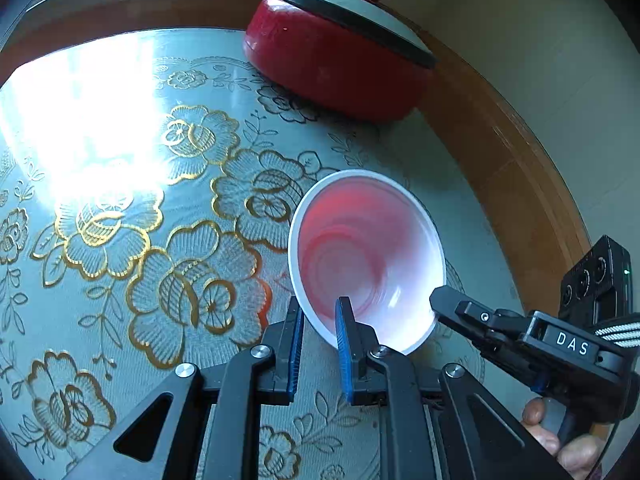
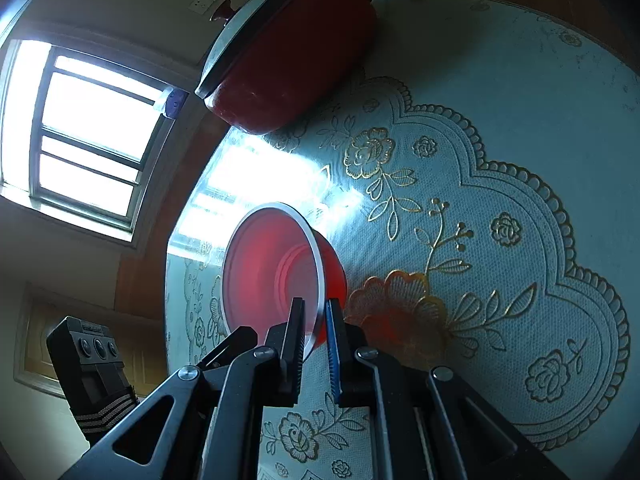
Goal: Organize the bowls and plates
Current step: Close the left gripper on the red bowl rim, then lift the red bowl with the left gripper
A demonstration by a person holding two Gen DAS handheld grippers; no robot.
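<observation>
the left gripper (image 1: 320,344) is clamping the near rim of a bowl (image 1: 366,256), one finger sitting outside the wall and the other, with its blue pad, inside the bowl; the pads are pressing on the thin rim between them; the bowl is white-rimmed, glowing red through its wall (the light is passing through the plastic), and it is resting tilted toward the camera over the flowered tablecloth (image 1: 120,208), near the table's wooden edge (image 1: 516,184); the right gripper (image 1: 438,300) is coming in from the right in the left wrist view, its black tip closed on the bowl's rim on that side, and a hand (image 1: 560,436) is wrapping its handle at the lower right; in the right wrist view the right gripper (image 2: 316,332) is pinching the rim of the same bowl (image 2: 264,264), the dark finger inside and the blue-padded one outside against the red wall, jaws nearly together with only the rim between them; both grippers are thus gripping the one bowl at different points of its rim; a red pot (image 1: 336,68) with a dark-rimmed lid (image 1: 360,16) is standing well beyond the bowl at the far side of the table; a bright window (image 2: 84,132) is showing at the left of the right wrist view, throwing glare across the cloth.
</observation>
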